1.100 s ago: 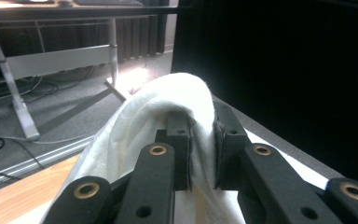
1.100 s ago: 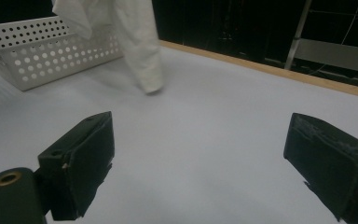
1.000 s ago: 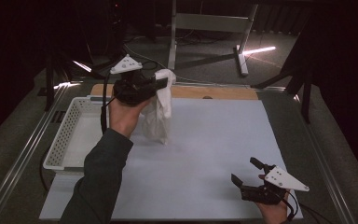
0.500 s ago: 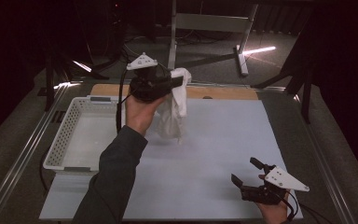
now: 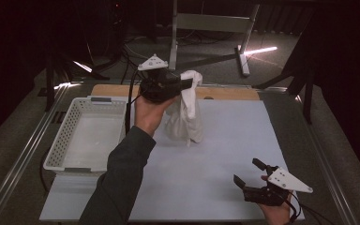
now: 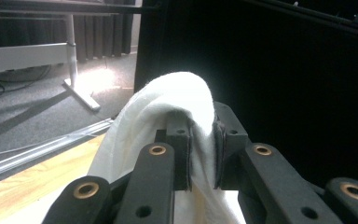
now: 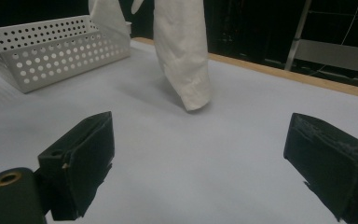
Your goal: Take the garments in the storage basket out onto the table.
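Observation:
A white cloth (image 5: 186,115) hangs from my left gripper (image 5: 186,85), held high over the far middle of the white table sheet (image 5: 225,154). In the left gripper view the cloth (image 6: 168,112) is pinched between the two black jaws of the left gripper (image 6: 200,149) and drapes over them. Its lower end hangs just above the sheet, as the right gripper view shows the cloth (image 7: 182,51). My right gripper (image 5: 250,174) rests near the front right corner of the sheet, its jaws wide apart with nothing between them, as with the right gripper (image 7: 200,158).
A white perforated basket (image 5: 65,136) stands at the left edge of the sheet, also the basket (image 7: 51,51). A wooden strip (image 5: 225,93) borders the table's far side. Metal rails run along both sides, and a table frame (image 5: 211,23) stands behind in the dark.
The left hand has carried the hanging cloth to the right, away from the basket toward the table's middle. The right gripper has kept still.

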Action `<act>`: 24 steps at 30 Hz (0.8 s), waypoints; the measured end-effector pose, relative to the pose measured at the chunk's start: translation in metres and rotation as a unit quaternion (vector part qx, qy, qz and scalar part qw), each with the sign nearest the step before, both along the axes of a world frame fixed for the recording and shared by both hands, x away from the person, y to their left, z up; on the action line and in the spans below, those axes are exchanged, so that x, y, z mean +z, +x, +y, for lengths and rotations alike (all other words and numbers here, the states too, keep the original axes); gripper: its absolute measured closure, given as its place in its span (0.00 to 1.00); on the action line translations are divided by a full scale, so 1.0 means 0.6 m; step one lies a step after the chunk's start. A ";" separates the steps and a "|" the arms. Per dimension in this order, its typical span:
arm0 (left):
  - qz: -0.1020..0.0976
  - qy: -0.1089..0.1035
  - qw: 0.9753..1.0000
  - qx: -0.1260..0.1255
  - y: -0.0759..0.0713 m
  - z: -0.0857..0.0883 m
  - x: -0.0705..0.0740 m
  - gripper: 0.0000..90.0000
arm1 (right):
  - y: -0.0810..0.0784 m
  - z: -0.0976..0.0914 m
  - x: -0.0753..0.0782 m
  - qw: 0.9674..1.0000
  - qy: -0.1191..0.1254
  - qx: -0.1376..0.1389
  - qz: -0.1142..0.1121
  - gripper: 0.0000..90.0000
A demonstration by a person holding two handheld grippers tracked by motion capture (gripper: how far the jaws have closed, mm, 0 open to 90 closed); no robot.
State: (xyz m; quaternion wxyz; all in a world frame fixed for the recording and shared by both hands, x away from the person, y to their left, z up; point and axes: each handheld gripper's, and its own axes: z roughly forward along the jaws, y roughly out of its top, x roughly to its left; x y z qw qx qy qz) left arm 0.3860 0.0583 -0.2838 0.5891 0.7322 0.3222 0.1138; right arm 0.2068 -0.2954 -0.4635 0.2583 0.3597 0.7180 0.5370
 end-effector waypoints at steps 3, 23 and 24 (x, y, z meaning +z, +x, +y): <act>0.006 -0.004 1.000 -0.004 0.000 0.002 -0.011 0.89 | 0.000 0.000 0.000 1.000 -0.001 0.000 0.000 0.09; 0.076 0.022 0.996 -0.037 -0.013 -0.007 -0.141 0.87 | 0.000 0.001 0.000 1.000 -0.002 0.000 0.000 0.09; 0.080 0.027 0.996 -0.040 -0.014 -0.010 -0.149 0.87 | 0.000 0.001 0.000 1.000 -0.002 0.000 -0.001 0.09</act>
